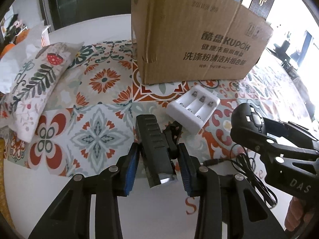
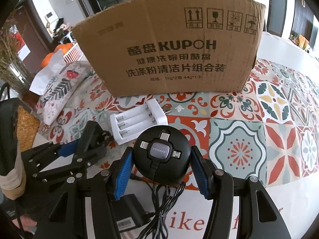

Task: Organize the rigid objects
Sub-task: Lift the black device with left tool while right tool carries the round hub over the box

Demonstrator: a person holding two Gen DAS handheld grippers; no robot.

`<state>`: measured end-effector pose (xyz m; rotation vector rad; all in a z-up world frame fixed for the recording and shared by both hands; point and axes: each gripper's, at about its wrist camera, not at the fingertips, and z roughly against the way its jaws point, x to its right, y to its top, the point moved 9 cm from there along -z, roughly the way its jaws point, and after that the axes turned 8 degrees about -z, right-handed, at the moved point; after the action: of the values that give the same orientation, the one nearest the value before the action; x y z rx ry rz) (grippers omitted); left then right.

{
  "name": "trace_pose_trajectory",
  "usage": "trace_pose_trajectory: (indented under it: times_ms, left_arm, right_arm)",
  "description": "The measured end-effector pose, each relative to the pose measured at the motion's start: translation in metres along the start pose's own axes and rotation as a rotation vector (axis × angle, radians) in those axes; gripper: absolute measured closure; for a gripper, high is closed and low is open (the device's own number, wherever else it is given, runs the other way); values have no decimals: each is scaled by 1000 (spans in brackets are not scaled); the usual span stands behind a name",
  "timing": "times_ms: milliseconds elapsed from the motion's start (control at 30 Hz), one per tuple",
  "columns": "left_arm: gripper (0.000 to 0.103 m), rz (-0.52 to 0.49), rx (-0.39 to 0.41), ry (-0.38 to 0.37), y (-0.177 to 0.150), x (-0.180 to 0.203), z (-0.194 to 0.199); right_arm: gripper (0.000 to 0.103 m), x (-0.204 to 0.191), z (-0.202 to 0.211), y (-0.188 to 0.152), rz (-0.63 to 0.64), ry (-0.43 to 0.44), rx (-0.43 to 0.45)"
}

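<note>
while clamped in the left tool point(image 1: 158, 163), black flashlight point(image 1: 153, 149) lengthwise

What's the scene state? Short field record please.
left gripper: shut on black light
right gripper: shut on round charger, its cables hanging below
battery holder: white, empty, on the cloth before the box
box: cardboard, upright, behind the holder
cushion: far left
cloth: patterned, covers the table
</note>
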<state>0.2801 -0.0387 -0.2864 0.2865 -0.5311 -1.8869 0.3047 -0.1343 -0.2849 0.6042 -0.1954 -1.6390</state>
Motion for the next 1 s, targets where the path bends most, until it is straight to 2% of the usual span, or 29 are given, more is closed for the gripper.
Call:
trace_pose_trajectory:
  times_ms: [333, 567, 767, 1000]
  left_arm:
    - [65, 3, 55, 8, 7, 1, 37]
    - [65, 28, 53, -15, 1, 0, 48]
    - [65, 42, 72, -6, -2, -3, 62]
    - [65, 47, 120, -2, 10, -4, 78]
  right_arm:
    - [46, -13, 22, -1, 13, 37, 25]
    - [46, -18, 34, 0, 21, 48, 39]
    - [46, -27, 42, -4, 35, 57, 42]
    - [46, -35, 55, 0, 47, 62, 68]
